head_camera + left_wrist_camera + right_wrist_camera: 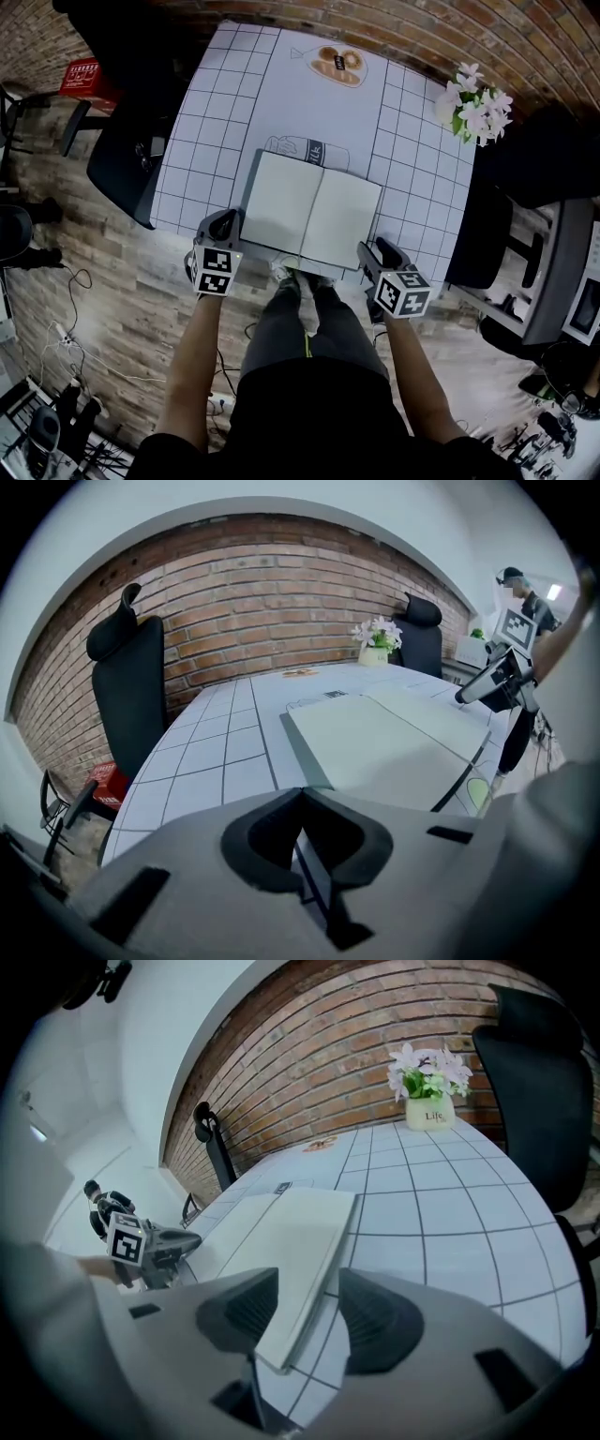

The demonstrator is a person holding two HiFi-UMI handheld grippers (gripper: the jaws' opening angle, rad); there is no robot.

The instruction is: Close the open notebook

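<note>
The notebook lies open and flat on the white gridded table, near its front edge, blank pages up. My left gripper is at the notebook's near left corner; in the left gripper view its fingertips meet, shut, with the pages just beyond them. My right gripper is at the near right corner. In the right gripper view its jaws stand open, the notebook's corner lies between them, and a gap shows beside the right pad.
A white vase of pink flowers stands at the table's far right corner. Black office chairs sit left and right of the table. A red crate is on the floor at far left. Cables lie on the floor.
</note>
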